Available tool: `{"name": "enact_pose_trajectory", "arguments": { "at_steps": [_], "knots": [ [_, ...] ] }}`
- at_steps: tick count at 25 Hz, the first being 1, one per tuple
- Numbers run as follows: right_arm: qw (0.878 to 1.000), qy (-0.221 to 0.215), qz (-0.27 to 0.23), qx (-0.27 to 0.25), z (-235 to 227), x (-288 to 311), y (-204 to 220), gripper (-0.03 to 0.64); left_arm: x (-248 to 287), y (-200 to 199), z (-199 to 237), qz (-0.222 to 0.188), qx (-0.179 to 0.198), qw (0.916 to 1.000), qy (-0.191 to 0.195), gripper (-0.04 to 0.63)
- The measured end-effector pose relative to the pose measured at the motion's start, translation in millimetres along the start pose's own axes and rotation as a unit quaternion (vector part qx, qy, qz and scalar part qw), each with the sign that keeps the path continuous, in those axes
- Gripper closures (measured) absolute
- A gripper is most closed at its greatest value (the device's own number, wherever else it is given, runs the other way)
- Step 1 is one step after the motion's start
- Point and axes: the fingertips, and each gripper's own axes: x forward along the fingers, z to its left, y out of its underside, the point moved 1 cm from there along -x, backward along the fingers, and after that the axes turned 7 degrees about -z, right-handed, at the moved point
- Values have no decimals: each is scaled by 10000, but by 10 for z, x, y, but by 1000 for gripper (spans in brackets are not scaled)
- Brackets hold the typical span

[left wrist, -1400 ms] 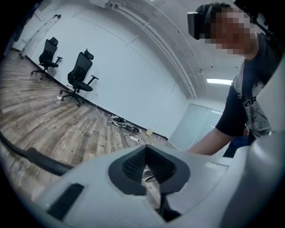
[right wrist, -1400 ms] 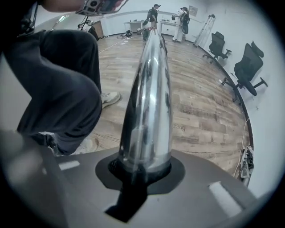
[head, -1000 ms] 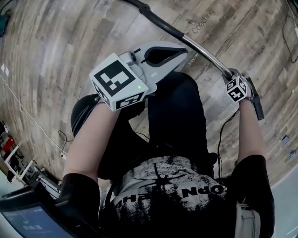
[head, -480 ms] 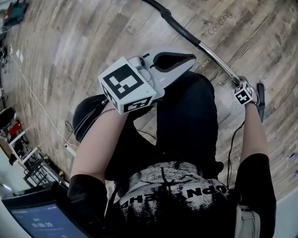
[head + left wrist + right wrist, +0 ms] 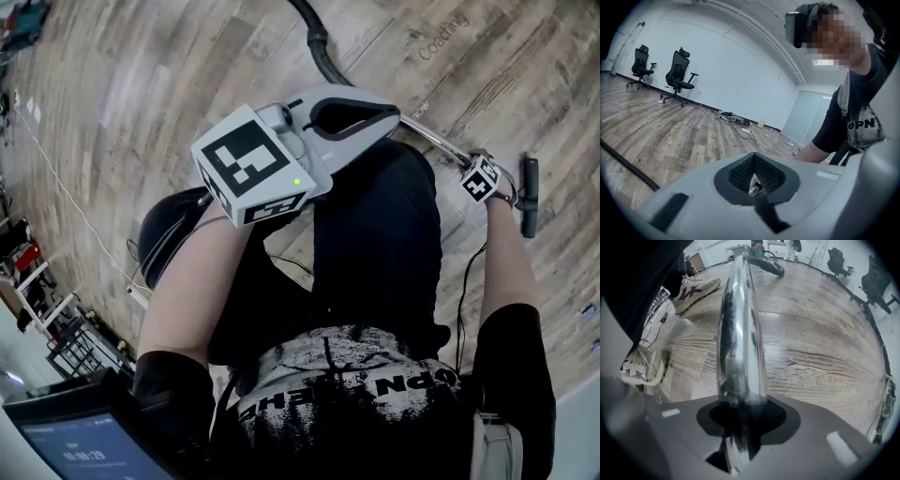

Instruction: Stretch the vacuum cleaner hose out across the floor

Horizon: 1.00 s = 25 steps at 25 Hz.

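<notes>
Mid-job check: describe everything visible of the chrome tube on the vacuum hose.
The chrome tube is a straight, mirror-bright metal pipe, smooth and rigid-looking. Its far end joins the black hose at a dark cuff. It runs low over the wooden floor; whether it rests there I cannot tell. It passes between the jaws of the right claw, which have just been opening and stand apart from it, dark gaps on both sides.

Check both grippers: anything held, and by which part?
Nothing gripped: right gripper jaws have just been opening, loose around the vacuum's metal tube; left gripper shut, empty.
</notes>
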Motion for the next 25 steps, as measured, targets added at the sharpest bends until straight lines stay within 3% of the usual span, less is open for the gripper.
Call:
{"name": "enact_pose_trajectory", "arguments": {
  "at_steps": [7,10,25],
  "knots": [
    [9995,42,234,-190,59,-64,17,463,20,-37,-73,3,20,9999,98,594],
    [9996,-29,296,16,69,-77,30,413,51,-76,-107,-17,69,9998,160,594],
    [9992,-118,342,149,84,-136,112,426,66,-45,-119,79,209,9997,86,594]
  ]
}}
